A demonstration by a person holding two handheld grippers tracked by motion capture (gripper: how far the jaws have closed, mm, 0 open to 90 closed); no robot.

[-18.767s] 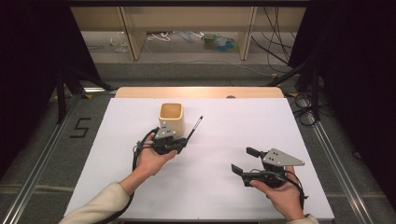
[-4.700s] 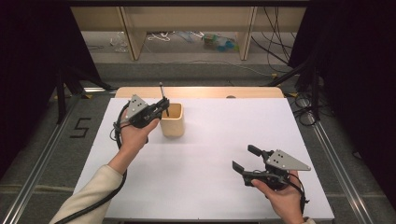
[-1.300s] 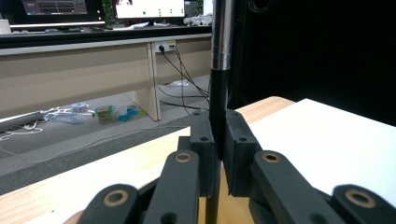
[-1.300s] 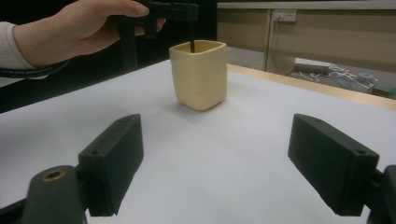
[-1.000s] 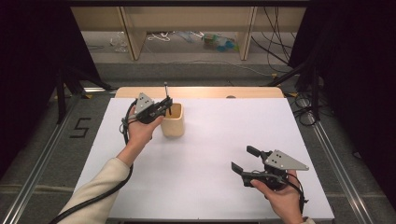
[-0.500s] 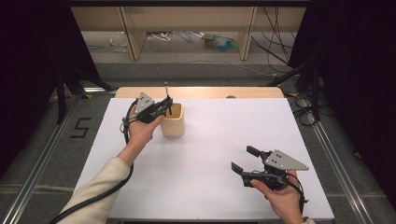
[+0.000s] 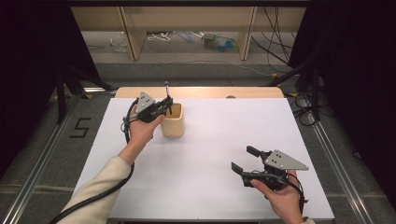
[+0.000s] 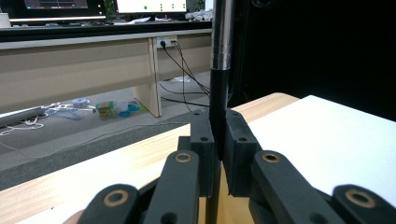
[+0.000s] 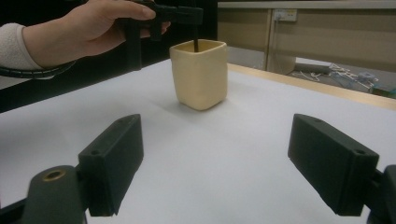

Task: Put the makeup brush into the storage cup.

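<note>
A cream square cup [image 7: 173,123] stands at the back left of the white table sheet [image 7: 219,135]. My left gripper [image 7: 167,103] hovers over the cup's rim, shut on a thin pen-like stick [image 7: 166,90] with a black lower part and a metal upper part. The stick is upright and its lower end dips into the cup. In the left gripper view the stick [image 8: 219,70] is pinched between the jaws of my left gripper [image 8: 218,135]. In the right gripper view the cup [image 9: 200,74] and the stick [image 9: 196,45] stand ahead. My right gripper [image 7: 243,159] rests open at the front right, with nothing between its jaws.
A wooden strip of tabletop [image 7: 201,92] shows beyond the sheet's far edge. Black curtains flank both sides of the table. Cables [image 7: 280,51] and small clutter lie on the floor behind the table, under a bench.
Since the oldest frame my left gripper has carried the stick from in front of the cup to above it and turned it upright. Over the last second nothing has visibly moved.
</note>
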